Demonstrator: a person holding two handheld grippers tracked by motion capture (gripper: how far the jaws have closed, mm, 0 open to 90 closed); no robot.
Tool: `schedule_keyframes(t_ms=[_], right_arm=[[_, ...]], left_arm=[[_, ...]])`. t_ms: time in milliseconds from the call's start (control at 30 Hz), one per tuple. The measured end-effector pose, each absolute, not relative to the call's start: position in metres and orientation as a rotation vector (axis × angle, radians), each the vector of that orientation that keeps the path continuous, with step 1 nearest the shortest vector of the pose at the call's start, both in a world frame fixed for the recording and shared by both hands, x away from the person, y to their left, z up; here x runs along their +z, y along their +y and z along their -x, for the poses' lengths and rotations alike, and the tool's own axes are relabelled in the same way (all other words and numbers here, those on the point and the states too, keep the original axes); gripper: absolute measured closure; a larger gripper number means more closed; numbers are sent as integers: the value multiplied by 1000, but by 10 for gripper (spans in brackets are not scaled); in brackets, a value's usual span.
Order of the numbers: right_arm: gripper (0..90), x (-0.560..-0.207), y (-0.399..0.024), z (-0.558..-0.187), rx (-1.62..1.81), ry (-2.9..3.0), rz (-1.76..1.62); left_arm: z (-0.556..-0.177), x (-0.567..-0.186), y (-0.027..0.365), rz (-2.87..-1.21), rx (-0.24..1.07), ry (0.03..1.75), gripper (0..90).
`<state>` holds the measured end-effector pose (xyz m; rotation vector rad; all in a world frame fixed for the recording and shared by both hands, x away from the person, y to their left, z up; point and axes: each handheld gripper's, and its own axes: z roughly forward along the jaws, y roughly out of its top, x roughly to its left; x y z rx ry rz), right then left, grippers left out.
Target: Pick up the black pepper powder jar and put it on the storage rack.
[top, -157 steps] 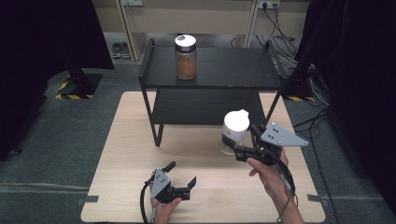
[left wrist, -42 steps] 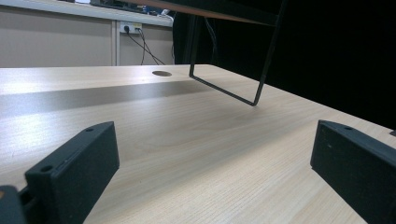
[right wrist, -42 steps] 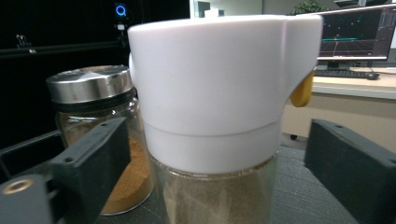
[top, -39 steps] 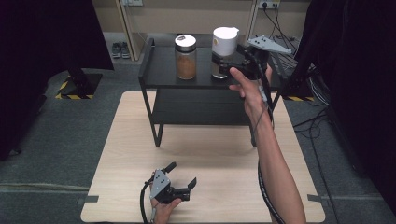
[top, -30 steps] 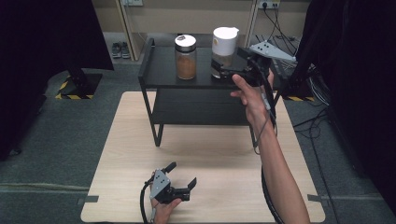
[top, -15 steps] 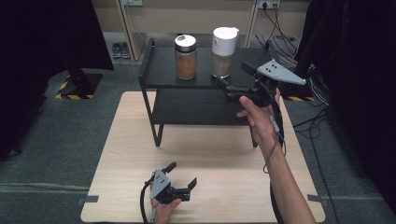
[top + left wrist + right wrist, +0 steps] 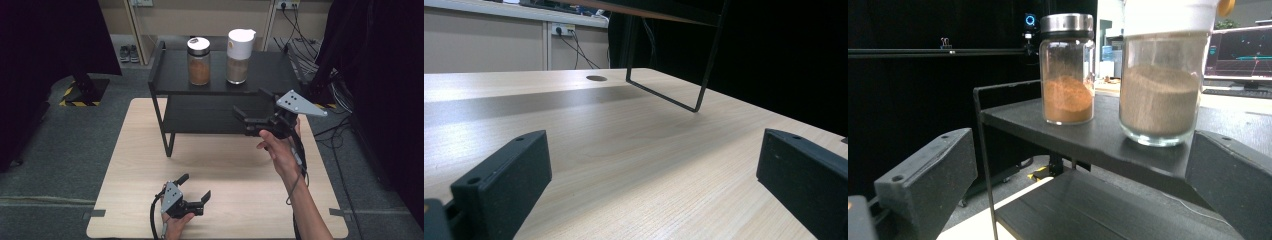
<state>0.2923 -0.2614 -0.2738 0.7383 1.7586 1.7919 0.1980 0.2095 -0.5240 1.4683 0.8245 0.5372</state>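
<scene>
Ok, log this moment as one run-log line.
right gripper: open, empty, before shelf | white-lidded jar: upright on shelf top, beside steel-lidded jar | left gripper: open, low over table

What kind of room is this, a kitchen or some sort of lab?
Most likely a lab or test room, not a kitchen: black curtains hang around a bare wooden table, cables trail from wall sockets, and a computer monitor glows behind the shelf.
</scene>
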Motion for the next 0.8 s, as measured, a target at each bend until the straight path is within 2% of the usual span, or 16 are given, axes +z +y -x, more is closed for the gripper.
schedule_keyframes(t_ms=[800], right_arm=[[4,-322,-266,-270,1779,1779,-742]], left_arm=[[-198,-524,210,-1466,533,824,2]])
